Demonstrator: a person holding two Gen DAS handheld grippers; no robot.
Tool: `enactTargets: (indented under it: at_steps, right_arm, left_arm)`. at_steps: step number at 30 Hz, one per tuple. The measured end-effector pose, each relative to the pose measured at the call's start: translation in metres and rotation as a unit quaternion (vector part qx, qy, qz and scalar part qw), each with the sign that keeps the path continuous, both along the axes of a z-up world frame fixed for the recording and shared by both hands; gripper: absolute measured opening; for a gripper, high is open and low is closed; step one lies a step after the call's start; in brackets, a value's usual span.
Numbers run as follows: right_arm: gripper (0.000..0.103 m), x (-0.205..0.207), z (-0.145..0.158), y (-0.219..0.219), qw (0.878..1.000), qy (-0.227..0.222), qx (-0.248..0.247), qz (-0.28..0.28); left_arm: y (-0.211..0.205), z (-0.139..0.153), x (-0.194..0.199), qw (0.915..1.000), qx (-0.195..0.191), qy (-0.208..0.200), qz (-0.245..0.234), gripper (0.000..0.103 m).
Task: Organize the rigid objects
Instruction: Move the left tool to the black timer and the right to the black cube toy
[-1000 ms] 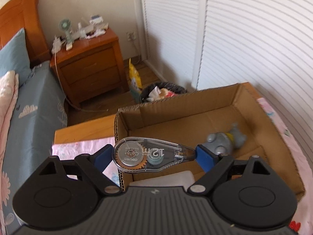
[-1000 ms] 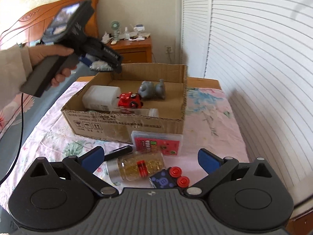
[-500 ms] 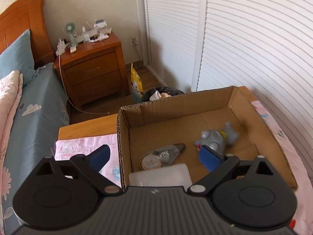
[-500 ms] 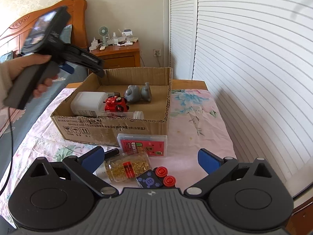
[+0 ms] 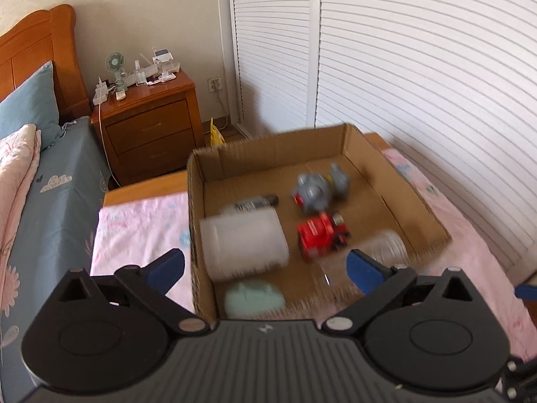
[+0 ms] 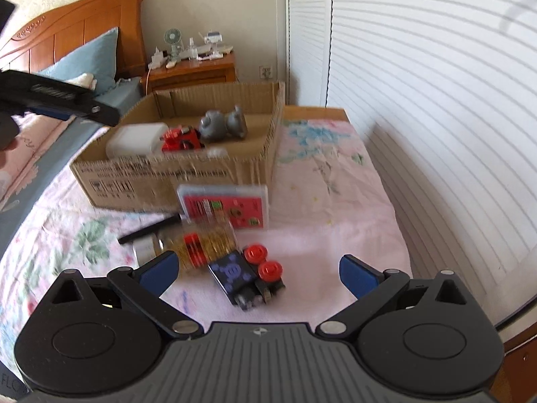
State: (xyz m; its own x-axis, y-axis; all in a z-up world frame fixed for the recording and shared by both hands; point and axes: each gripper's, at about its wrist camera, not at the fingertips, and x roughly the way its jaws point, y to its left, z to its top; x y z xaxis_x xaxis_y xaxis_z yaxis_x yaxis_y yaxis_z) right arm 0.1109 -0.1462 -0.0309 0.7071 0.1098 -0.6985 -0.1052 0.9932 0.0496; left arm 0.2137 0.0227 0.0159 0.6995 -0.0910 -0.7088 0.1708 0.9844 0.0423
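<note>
Right gripper [image 6: 258,270] hovered spread over the small dark toy car with red wheels [image 6: 250,277], next pick. Left gripper [image 5: 265,267] jaws had just been opening, nothing between them; clear tape dispenser [image 5: 253,203] lay in the far brown cardboard box [image 5: 412,208].

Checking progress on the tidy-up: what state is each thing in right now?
Left gripper: open, empty, jaws just opened.
Right gripper: open, empty.
Box: open-topped, partly filled.
Red car: in the box.
Grey toy: in the box.
Gold jar: lying outside the box.
Card case: outside the box.
</note>
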Motion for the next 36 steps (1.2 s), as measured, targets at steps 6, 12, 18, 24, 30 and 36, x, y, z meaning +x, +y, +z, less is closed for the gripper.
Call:
enactTargets:
  at_steps: [6,12,18,24,30,36]
  right_arm:
    - [0.103,0.001,-0.027,0.002,0.999,0.018,-0.032,0.004]
    - [0.103,0.007,-0.033,0.008,0.999,0.011,-0.036,0.031]
    - [0.103,0.005,-0.037,0.005,0.999,0.012,-0.014,0.034]
    - [0.103,0.003,-0.036,-0.003,1.0,0.006,0.006,0.028]
    - [0.103,0.001,-0.034,-0.004,0.999,0.002,0.011,0.03]
    - [0.103,0.0,-0.036,-0.004,0.999,0.003,0.008,0.04]
  left_arm:
    - [-0.02,-0.018,-0.018,0.9995,-0.011,0.023,-0.018,0.102]
    - [-0.048,-0.037,-0.013,0.9987,-0.017,0.045,-0.018,0.102]
    - [-0.065,-0.049,-0.015,0.9994,0.004,0.033,0.014,0.102]
    - [-0.062,-0.059,-0.019,0.9955,-0.049,0.056,0.059,0.102]
    - [-0.06,-0.082,-0.013,0.9894,-0.072,0.079,0.098,0.102]
    - [-0.049,-0.098,-0.017,0.9864,-0.058,0.102,0.115,0.102]
